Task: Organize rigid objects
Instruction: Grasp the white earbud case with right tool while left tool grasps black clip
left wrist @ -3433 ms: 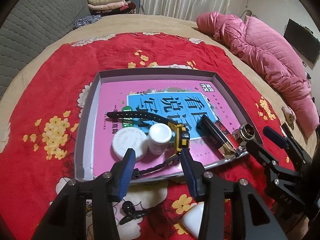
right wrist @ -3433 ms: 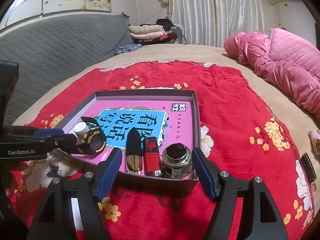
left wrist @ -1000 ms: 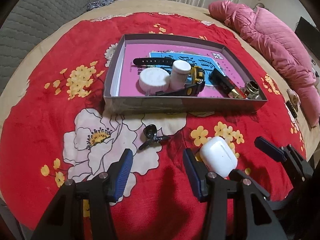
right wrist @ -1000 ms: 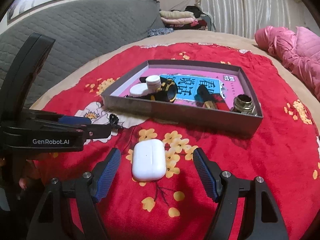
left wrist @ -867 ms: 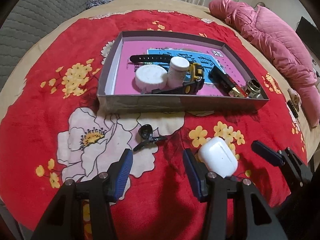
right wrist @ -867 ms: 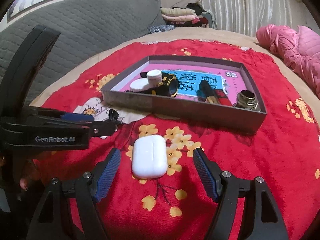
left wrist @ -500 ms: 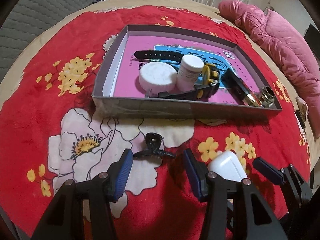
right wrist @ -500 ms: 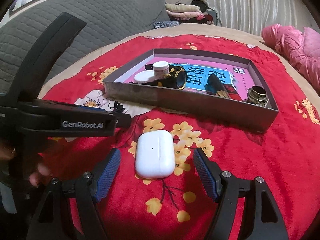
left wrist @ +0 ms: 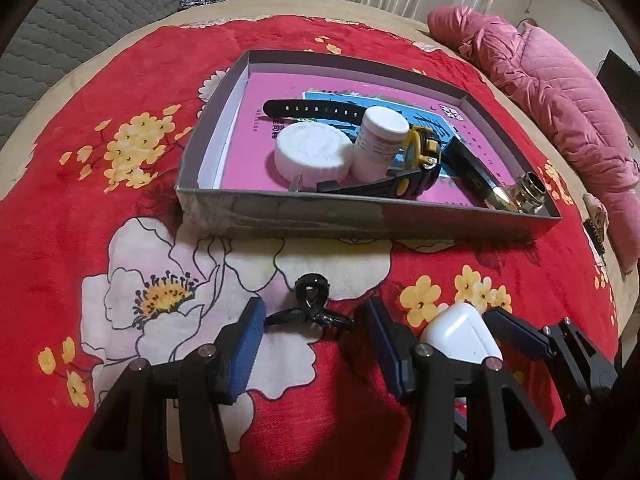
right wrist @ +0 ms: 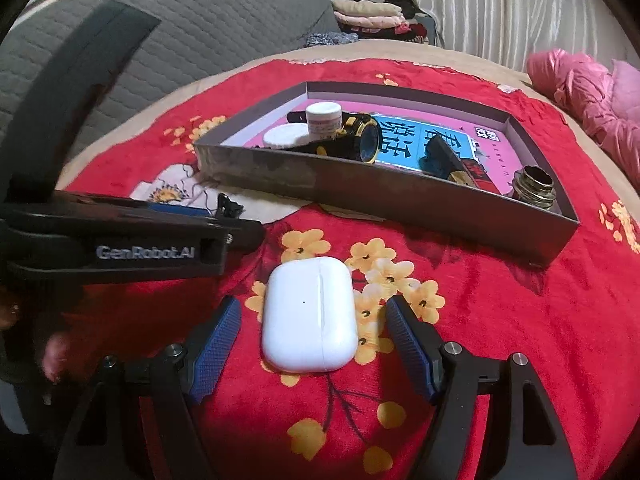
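A grey box (left wrist: 280, 212) with a pink book inside stands on the red flowered blanket. It holds a white round lid (left wrist: 312, 154), a white bottle (left wrist: 380, 140), a black and yellow watch (left wrist: 416, 168), a black lighter (left wrist: 472, 172) and a metal cap (left wrist: 530, 194). A black hair clip (left wrist: 310, 304) lies in front of the box, just ahead of and between the fingers of my open left gripper (left wrist: 314, 344). A white earbud case (right wrist: 310, 316) lies between the fingers of my open right gripper (right wrist: 312, 340), not touched. The case also shows in the left wrist view (left wrist: 460, 338).
The red blanket (left wrist: 80, 200) covers a round bed. A pink quilted jacket (left wrist: 560, 92) lies at the far right. A grey padded headboard (right wrist: 200, 40) is at the left, with folded clothes (right wrist: 368, 12) behind. The left gripper's body (right wrist: 120, 240) sits left of the earbud case.
Both grippers have pulled back from the box and then moved lower and forward. The hair clip now lies between the left fingertips and the earbud case between the right ones.
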`<state>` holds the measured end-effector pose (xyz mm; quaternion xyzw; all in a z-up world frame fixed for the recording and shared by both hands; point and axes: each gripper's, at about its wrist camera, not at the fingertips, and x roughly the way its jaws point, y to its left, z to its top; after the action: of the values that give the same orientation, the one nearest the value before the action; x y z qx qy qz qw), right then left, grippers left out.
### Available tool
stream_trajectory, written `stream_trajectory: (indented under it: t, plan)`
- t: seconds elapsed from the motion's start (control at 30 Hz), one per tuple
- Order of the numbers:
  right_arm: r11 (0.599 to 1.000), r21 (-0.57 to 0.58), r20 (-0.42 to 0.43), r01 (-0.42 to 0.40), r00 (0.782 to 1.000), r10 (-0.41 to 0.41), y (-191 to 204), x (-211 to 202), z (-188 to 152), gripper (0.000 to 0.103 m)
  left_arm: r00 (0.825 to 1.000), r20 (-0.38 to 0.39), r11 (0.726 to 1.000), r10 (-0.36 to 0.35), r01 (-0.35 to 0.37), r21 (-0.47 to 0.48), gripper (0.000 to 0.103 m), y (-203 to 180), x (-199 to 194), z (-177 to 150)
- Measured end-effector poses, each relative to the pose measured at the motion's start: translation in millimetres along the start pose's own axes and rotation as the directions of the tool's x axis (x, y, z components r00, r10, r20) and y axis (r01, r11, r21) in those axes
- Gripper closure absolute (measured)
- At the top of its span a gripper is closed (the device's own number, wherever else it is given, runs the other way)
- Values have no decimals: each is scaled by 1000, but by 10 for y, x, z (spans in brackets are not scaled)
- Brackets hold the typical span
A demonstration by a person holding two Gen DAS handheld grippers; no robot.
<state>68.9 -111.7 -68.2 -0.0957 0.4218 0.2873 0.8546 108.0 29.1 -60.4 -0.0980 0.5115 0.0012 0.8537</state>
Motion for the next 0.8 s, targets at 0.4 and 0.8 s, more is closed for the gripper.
stream_trajectory:
  t: [0.4,0.8]
  plan:
    - [1000,-18,-9,11,1000,-11,-38,58,20,48,1000,20,1000,-10,10,-3,59,72,-29,-44]
    - [996,62,16,-57,998,56,-192,-98,54,57,998,57,999,-32,33,-17,59,86,-196,24]
